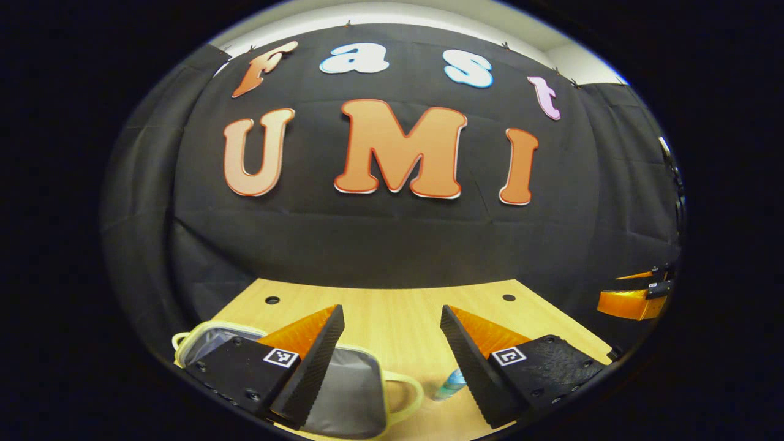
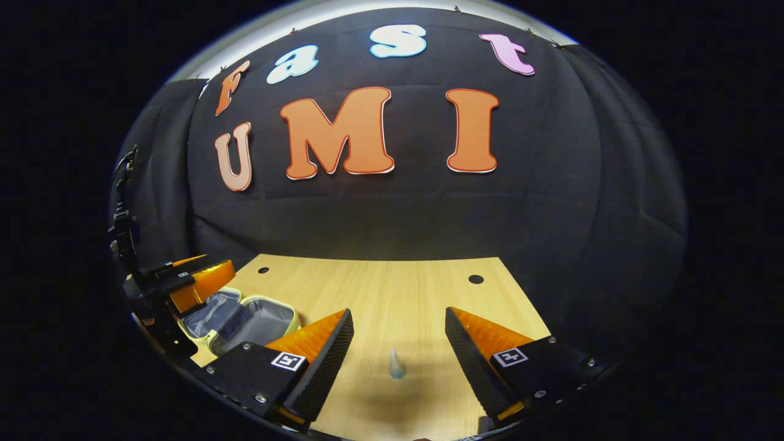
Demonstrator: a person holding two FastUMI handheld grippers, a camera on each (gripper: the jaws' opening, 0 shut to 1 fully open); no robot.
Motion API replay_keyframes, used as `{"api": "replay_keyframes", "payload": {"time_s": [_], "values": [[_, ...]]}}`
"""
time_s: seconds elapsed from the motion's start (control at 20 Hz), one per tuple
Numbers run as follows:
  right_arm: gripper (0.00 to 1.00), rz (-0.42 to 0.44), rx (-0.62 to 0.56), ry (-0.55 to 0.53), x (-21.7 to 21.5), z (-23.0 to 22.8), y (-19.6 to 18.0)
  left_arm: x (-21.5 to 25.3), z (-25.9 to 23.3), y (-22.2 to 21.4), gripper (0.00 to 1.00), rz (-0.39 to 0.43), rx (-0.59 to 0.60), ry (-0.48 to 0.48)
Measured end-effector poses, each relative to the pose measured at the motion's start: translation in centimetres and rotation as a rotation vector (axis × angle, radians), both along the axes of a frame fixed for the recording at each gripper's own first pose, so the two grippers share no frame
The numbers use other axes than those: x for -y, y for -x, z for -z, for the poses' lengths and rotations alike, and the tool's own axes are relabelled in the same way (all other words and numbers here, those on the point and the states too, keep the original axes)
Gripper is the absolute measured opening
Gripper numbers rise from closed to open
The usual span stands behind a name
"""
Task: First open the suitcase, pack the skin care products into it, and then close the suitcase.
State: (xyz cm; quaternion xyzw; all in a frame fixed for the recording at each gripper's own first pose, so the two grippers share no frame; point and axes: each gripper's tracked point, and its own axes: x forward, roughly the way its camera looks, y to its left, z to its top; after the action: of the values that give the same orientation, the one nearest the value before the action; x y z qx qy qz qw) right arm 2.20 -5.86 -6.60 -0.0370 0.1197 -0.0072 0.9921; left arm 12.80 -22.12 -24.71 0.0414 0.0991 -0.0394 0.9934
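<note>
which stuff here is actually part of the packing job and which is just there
Part of the job:
- suitcase, open, grey lining showing, on the table's left side
- skin care bottle, small and bluish, on the table ahead of the right gripper
- left gripper, open, over the suitcase's edge

Just there:
- wooden table
- black cloth wall

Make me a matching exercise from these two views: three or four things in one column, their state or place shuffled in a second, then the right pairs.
Things:
1. suitcase
2. small bluish bottle
3. left gripper
4. wooden table

States or places:
a. bears two dark round holes near its far edge
b. lies open, grey lining showing
c. stands on the table between the right gripper's open fingers
d. open, hovering above the suitcase's edge

Pairs: 1-b, 2-c, 3-d, 4-a
</note>
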Motion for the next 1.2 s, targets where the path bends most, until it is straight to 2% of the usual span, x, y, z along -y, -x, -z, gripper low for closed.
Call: {"api": "replay_keyframes", "payload": {"time_s": [0.35, 0.6, 0.7, 0.85, 0.95, 1.0, 1.05, 1.15, 1.2], "values": [[0.95, 0.069, -0.073, -0.017, 5.6, 2.7, 0.7, 6.9, 11.2, -2.1, 0.98, 0.048, -0.131, -0.011], [0.95, 0.109, -0.141, -0.015, 8.4, 5.4, 1.3, 8.0, 20.3, -2.1, 0.99, 0.038, -0.289, -0.035], [0.96, 0.117, -0.165, -0.025, 9.0, 6.3, 1.3, 8.0, 22.5, -2.0, 0.99, 0.025, -0.32, -0.032], [0.96, 0.131, -0.193, -0.04, 10.0, 7.2, 1.4, 7.6, 24.8, -2.3, 1.0, -0.006, -0.341, -0.077], [0.96, 0.139, -0.204, -0.04, 10.6, 7.7, 1.6, 7.7, 26.0, -2.4, 0.86, -0.027, -0.362, -0.111], [0.95, 0.139, -0.208, -0.034, 10.8, 7.8, 1.6, 8.1, 25.5, -2.6, 0.67, -0.049, -0.358, -0.104], [0.95, 0.139, -0.21, -0.025, 11.0, 8.0, 1.6, 8.6, 26.4, -3.1, 0.49, -0.028, -0.378, -0.086], [0.95, 0.133, -0.213, -0.02, 10.9, 8.2, 1.8, 9.7, 26.1, -2.4, 0.47, 0.016, -0.444, -0.049], [0.95, 0.124, -0.204, -0.029, 10.5, 8.0, 1.7, 9.9, 25.9, -1.9, 0.43, 0.029, -0.472, -0.032]]}}
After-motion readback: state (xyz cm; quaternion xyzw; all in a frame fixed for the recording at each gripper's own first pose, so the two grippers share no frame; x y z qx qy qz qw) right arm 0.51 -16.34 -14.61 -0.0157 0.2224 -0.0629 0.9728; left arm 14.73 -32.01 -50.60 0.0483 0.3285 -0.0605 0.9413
